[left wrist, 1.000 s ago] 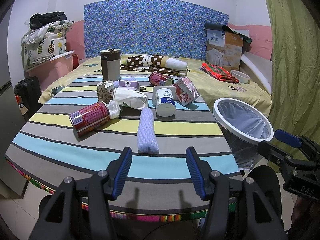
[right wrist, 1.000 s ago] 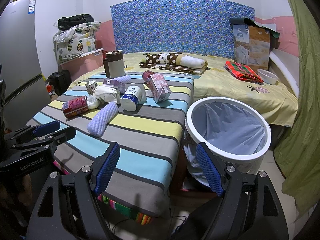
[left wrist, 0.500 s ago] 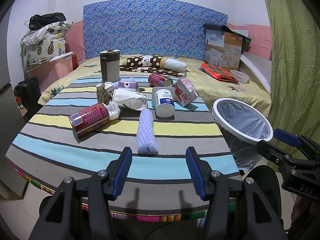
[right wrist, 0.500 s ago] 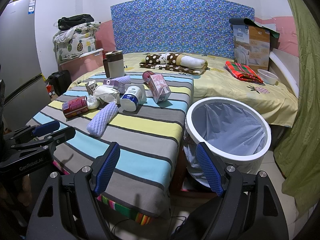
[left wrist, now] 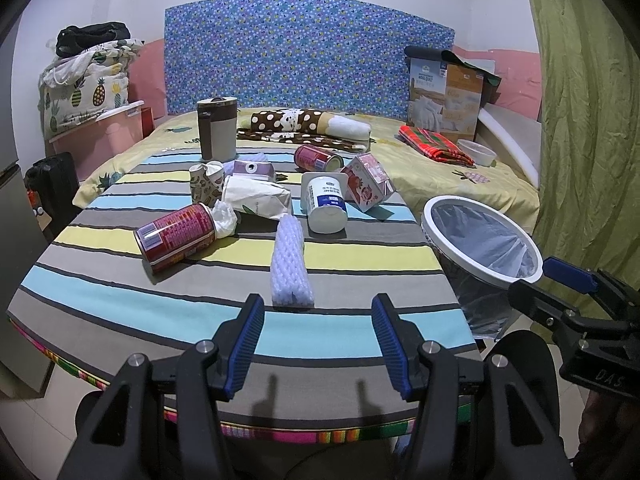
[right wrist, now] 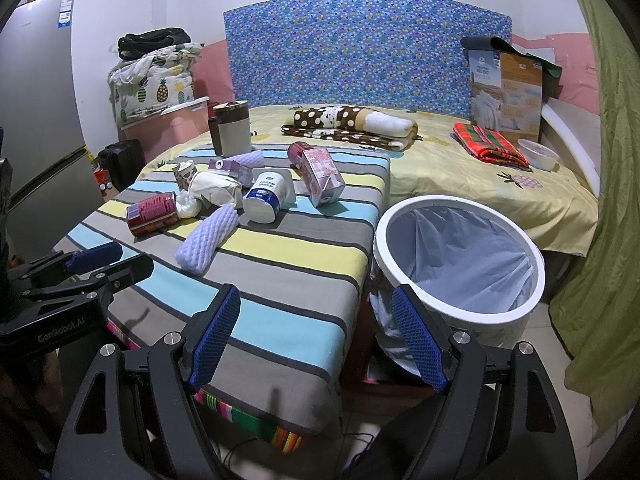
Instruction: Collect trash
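Observation:
Trash lies on the striped table (left wrist: pixel 120 288): a white foam net sleeve (left wrist: pixel 289 264), a red can (left wrist: pixel 176 236) with a crumpled tissue (left wrist: pixel 225 218), a white bottle (left wrist: pixel 326 202), a pink carton (left wrist: pixel 368 186), a paper bag (left wrist: pixel 256 196), a paper cup (left wrist: pixel 204 180) and a second red can (left wrist: pixel 316 158). A white-rimmed bin (right wrist: pixel 460 256) with a liner stands right of the table. My left gripper (left wrist: pixel 318 344) is open and empty, just short of the foam sleeve. My right gripper (right wrist: pixel 316 338) is open and empty, over the table's corner beside the bin.
A brown-and-white jug (left wrist: pixel 218 128) stands at the table's far edge. Behind is a bed (left wrist: pixel 440 168) with a rolled blanket, a red cloth, a bowl and a box. A green curtain (left wrist: pixel 580 120) hangs on the right. A fridge (right wrist: pixel 36 140) stands on the left.

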### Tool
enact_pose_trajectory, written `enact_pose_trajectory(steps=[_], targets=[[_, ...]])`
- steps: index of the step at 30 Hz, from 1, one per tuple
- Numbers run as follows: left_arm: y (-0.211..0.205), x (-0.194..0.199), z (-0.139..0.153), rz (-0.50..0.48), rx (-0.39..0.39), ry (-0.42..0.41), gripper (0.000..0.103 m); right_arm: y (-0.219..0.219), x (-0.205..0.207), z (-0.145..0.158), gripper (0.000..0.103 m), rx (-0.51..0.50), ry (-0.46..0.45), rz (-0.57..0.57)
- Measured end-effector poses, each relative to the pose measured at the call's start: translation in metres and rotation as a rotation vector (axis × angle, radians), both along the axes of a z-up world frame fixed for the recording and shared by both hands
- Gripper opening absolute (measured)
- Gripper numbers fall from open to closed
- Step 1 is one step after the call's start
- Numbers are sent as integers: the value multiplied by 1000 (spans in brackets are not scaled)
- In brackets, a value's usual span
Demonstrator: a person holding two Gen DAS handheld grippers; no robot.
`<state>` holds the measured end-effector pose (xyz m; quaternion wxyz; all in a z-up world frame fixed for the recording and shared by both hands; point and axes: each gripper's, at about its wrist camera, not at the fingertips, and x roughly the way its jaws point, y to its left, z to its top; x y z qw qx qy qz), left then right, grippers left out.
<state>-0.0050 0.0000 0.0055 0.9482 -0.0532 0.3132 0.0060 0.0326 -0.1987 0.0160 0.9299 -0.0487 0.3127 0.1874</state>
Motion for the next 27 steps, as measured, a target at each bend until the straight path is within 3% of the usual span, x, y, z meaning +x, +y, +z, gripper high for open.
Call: enact_pose_trajectory(steps=[27], targets=[[8,22,-15,11,-14,34,58,5,17,-9,79,42,32,34]])
